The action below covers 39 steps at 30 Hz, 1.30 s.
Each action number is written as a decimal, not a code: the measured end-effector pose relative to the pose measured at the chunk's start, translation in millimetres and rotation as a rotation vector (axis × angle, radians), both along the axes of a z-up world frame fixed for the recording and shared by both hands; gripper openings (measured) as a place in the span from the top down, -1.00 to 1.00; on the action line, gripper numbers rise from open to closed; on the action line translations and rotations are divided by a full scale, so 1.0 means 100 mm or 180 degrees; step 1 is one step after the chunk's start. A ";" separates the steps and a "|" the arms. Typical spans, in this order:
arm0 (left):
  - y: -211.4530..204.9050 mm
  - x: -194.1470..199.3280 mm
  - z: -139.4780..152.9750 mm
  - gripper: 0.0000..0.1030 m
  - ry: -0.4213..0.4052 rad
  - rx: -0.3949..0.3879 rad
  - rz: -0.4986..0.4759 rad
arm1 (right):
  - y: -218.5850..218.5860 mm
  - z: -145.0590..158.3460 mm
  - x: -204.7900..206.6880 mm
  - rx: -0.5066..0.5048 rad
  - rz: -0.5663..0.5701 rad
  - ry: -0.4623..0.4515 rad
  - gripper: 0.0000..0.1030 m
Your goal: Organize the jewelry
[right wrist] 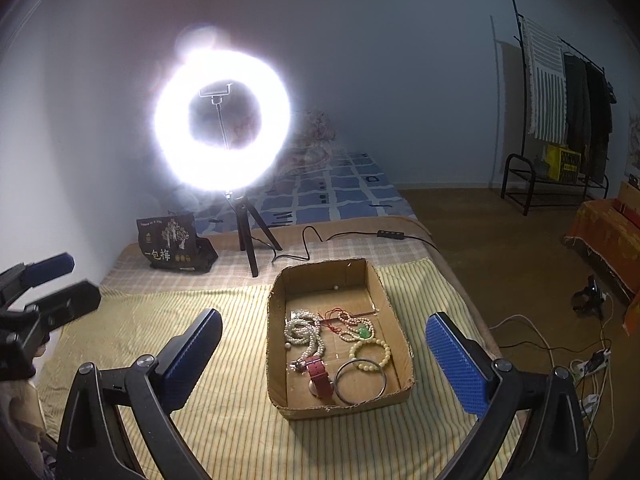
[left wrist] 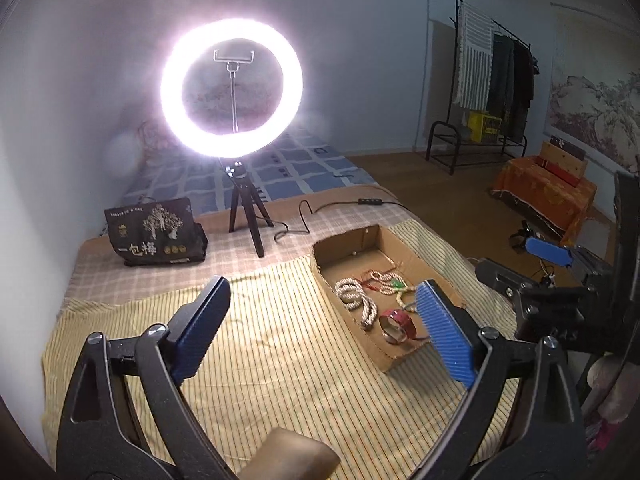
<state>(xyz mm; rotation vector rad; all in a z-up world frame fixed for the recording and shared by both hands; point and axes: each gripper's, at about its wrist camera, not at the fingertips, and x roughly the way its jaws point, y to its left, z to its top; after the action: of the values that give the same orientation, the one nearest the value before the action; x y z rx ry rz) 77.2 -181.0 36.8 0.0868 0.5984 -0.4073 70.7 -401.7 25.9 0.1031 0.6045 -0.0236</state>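
Lying heaped in the shallow cardboard box (right wrist: pixel 340 408) are all the pieces I am sorting: a white pearl necklace (right wrist: pixel 305 332) coiled at the left, a red watch (right wrist: pixel 320 374) just in front of it, a plain metal bangle (right wrist: pixel 361 381) at the near right, a cream bead bracelet (right wrist: pixel 370 354) touching the bangle's far edge, and a thin beaded strand with a green pendant (right wrist: pixel 363 331) farther back. Nothing is lying out on the striped yellow cloth (right wrist: pixel 224 420) that I can see, so I am judging the gathering to be done or nearly so, with the tangle in the middle still wanting separating. For the next move I am reckoning on lowering one gripper into the box and pinching a single piece without snagging its neighbours; the bangle looks easiest.

I am holding my right gripper (right wrist: pixel 324 354) above the near end of the box, fingers spread wide and carrying nothing. My left gripper (left wrist: pixel 320 320) is hovering to the left over the cloth, likewise spread and empty, angled toward the box. Beyond stand a ring light (right wrist: pixel 222 120) on its tripod and a dark printed bag (right wrist: pixel 172 246).
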 end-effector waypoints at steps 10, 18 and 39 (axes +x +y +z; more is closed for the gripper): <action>-0.02 -0.17 -0.08 -1.00 -0.0001 0.0113 0.0044 | 0.06 -0.04 -0.01 -0.0051 -0.0027 -0.0012 -0.99; -0.09 -0.21 -0.19 -1.00 0.0032 0.0276 0.0075 | 0.12 -0.08 0.03 -0.0118 -0.0009 0.0032 -0.99; -0.11 -0.25 -0.20 -1.00 -0.0014 0.0302 0.0045 | 0.15 -0.15 0.03 -0.0091 -0.0034 0.0121 -0.99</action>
<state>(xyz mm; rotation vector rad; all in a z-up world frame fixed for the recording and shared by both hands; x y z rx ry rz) 52.1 -192.3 17.0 0.1740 0.6136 -0.3649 74.1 -387.0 11.4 0.0783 0.6415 -0.0448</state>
